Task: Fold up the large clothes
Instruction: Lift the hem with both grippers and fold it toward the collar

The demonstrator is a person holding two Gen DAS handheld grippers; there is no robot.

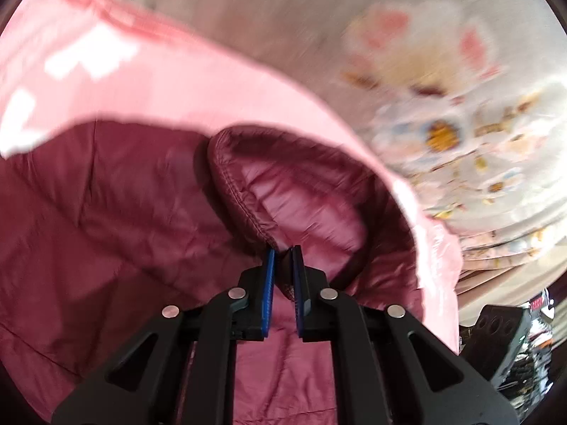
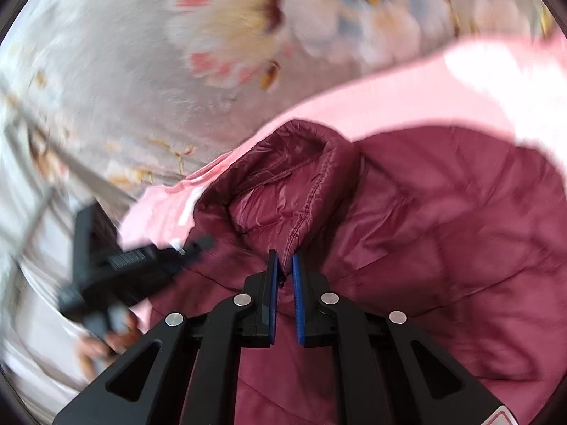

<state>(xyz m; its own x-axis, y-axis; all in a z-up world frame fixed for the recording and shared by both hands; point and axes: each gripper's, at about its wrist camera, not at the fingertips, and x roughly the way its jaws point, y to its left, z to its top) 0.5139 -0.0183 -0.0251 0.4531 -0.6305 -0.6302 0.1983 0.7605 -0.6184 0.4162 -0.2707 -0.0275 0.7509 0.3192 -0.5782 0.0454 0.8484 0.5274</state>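
Observation:
A maroon puffer jacket with a light pink outer side fills both views. My left gripper is shut on the stitched edge of the jacket's cuff-like opening. My right gripper is shut on the stitched edge of a similar opening of the same jacket. The pink side curls over behind the maroon. The left gripper's body and the hand holding it show blurred at the left of the right wrist view.
A grey floral bedsheet lies under the jacket and also shows in the right wrist view. The bed's edge and dark clutter sit at the lower right of the left wrist view.

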